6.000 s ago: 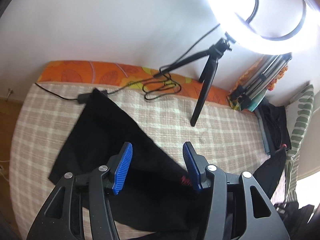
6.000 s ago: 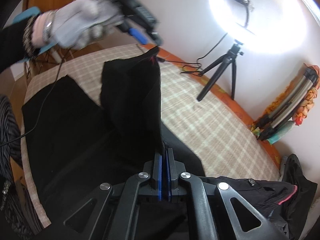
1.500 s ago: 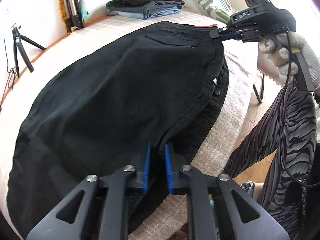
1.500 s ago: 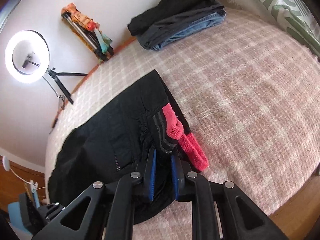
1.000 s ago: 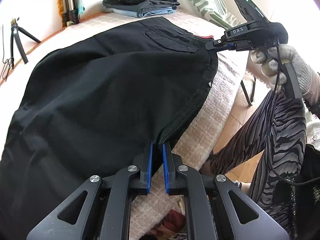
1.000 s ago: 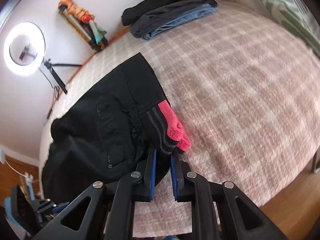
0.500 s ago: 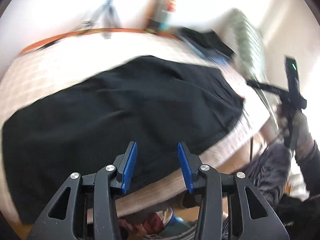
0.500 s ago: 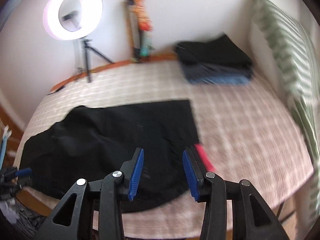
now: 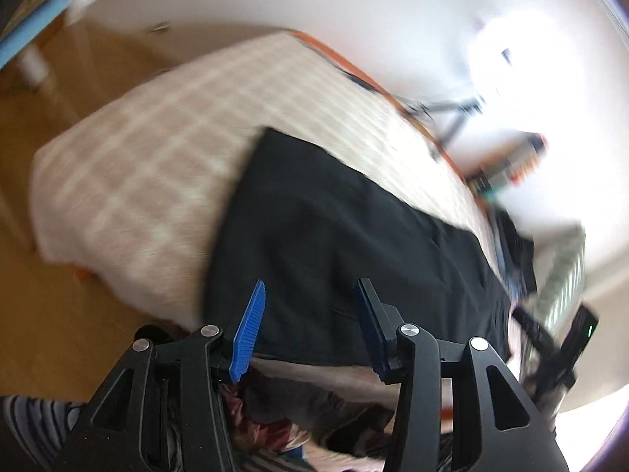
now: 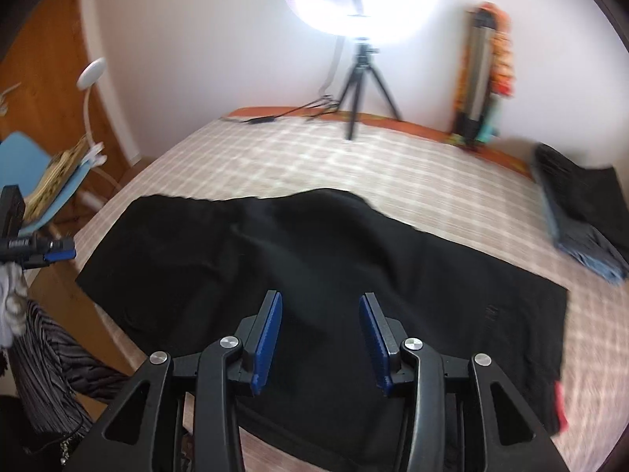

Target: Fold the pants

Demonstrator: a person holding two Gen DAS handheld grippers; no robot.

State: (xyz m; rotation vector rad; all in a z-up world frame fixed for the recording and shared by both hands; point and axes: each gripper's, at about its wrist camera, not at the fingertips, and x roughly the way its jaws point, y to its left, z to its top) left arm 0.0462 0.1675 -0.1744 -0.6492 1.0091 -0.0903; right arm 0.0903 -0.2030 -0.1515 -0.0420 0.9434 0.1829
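Observation:
Black pants (image 10: 314, 259) lie spread flat along the near side of the checked bed, folded lengthwise, with a pink strip (image 10: 560, 405) at the right end. They also show in the left wrist view (image 9: 346, 251). My right gripper (image 10: 320, 334) is open and empty, held above the pants' near edge. My left gripper (image 9: 308, 324) is open and empty, above the pants' near edge toward the left end. The left gripper also shows at the far left of the right wrist view (image 10: 43, 253).
A ring light on a tripod (image 10: 359, 31) stands at the far side of the bed (image 10: 393, 165) with cables. A stack of folded clothes (image 10: 582, 204) lies at the far right. A blue chair (image 10: 39, 181) and wooden floor are to the left.
Both grippers had been shut on the pants' edge; they opened and let go, then pulled back. Both views have swung left along the bed.

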